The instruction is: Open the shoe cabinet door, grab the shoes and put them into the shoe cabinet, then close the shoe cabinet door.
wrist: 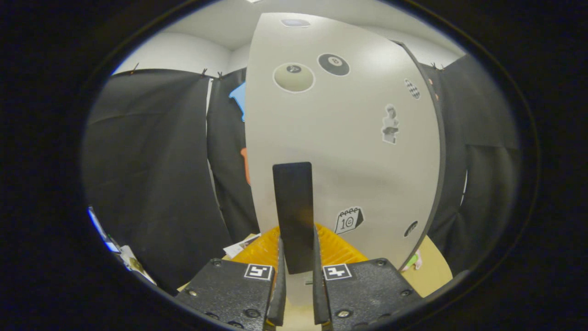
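The white shoe cabinet door [349, 151], covered with stickers, stands close in front of me. A flat black handle [294, 202] sticks out from the door toward me. My gripper [296, 257] is shut on the handle, with a finger pressing each side of its near end. The door's dark edge [438, 151] curves down on the right.
Black booth cloth [151, 174] hangs to the left and right of the door. A light wooden tabletop [434, 271] shows below the door on the right, with a small green and pink object [413, 261] on it. Papers [239, 248] lie low on the left.
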`<state>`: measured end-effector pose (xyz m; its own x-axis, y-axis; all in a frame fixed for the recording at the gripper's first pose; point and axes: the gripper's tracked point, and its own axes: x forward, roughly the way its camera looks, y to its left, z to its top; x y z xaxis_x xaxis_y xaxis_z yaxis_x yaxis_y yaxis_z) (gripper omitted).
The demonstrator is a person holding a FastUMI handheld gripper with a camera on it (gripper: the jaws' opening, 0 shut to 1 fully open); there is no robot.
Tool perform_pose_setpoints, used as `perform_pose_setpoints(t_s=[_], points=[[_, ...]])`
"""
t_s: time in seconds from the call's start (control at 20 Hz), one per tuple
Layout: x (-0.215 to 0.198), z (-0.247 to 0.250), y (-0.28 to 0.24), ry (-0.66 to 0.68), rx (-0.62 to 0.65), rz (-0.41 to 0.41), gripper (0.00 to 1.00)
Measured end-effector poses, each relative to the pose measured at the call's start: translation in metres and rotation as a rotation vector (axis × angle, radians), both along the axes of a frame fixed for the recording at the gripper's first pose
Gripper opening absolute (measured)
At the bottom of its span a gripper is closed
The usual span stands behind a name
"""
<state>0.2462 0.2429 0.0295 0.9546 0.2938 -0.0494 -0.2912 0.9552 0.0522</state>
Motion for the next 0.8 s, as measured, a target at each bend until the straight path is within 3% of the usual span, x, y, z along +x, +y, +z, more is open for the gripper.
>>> perform_pose_setpoints(t_s=[0.8], points=[[-0.053, -0.004, -0.092, -0.017, -0.018, -0.128, 0.19]])
